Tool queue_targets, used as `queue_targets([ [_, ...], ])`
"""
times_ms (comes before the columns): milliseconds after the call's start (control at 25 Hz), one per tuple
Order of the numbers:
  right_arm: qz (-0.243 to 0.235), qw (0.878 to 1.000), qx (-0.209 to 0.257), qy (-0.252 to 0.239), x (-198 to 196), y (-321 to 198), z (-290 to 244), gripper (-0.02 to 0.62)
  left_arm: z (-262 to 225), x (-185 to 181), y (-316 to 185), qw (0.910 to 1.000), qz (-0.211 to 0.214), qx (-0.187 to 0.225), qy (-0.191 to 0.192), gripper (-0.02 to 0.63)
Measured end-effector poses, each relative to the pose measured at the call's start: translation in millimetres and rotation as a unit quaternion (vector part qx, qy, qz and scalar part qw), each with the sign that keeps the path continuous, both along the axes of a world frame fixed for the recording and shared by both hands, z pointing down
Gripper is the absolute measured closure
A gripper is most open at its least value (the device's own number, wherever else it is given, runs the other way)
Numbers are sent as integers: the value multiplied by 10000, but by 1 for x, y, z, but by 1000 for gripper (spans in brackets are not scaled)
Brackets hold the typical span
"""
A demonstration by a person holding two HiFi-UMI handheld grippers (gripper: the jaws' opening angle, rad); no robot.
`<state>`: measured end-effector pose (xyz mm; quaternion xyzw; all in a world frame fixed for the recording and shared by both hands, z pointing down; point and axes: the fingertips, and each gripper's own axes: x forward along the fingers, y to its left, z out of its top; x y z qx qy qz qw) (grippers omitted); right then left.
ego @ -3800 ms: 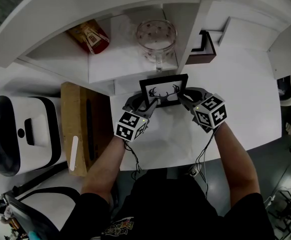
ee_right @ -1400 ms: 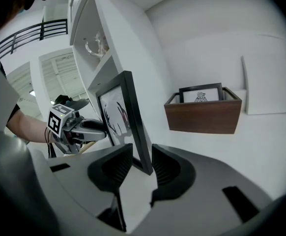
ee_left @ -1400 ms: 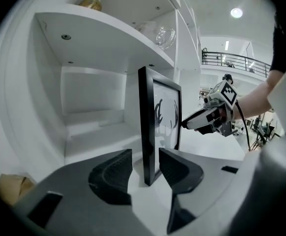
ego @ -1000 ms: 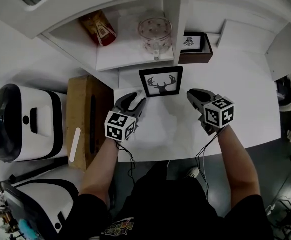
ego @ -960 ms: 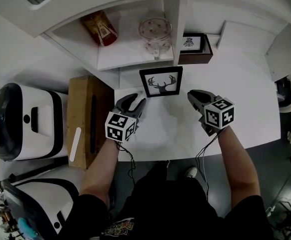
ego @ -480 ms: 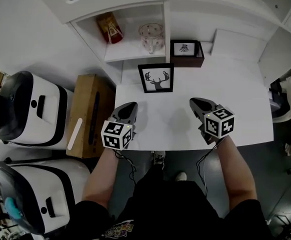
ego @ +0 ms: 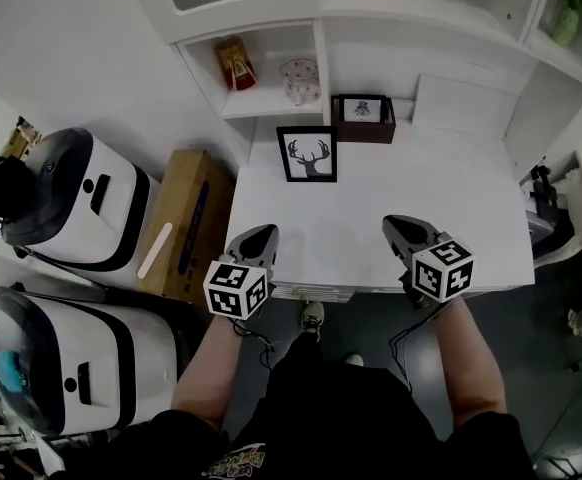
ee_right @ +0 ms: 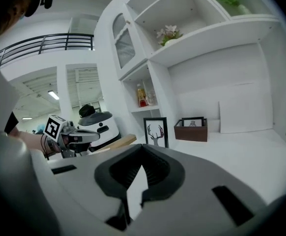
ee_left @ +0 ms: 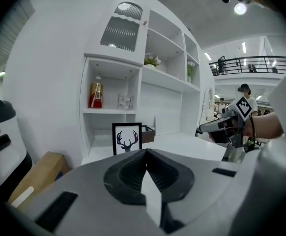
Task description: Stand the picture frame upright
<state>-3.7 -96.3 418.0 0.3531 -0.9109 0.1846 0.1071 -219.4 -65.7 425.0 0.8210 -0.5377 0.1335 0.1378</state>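
Note:
The black picture frame with a deer-antler print (ego: 307, 155) stands upright on the white table (ego: 371, 218), near its far left corner; it also shows as the frame (ee_left: 127, 137) in the left gripper view and the frame (ee_right: 156, 132) in the right gripper view. My left gripper (ego: 258, 236) is shut and empty at the table's near left edge, well back from the frame. My right gripper (ego: 399, 227) is shut and empty at the near right. Nothing touches the frame.
A dark wooden box holding a small framed picture (ego: 362, 118) sits behind the deer frame. A shelf niche holds a red bottle (ego: 235, 63) and a glass mug (ego: 298, 80). A cardboard box (ego: 185, 223) and white machines (ego: 76, 200) stand left of the table.
Both grippers have closed and drawn back from the frame to the table's near edge. The head view has risen, taking in more of the shelves and floor. The frame stays upright.

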Motion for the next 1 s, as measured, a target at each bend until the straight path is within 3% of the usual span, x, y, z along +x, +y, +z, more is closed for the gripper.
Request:
queue_targets([
  [440,-228,9995,223,11,13,88,-16,592,-16,24,102,9999,-157,59,-18,600],
  [800,-53,9999,116,-59,0,128,-12,592,-26,4,143,9998,-203,59,63,600],
  [1000,278,9995,18,-119,-18,137,-9,592,-22,-19,150,10000,-2,3,79,600],
])
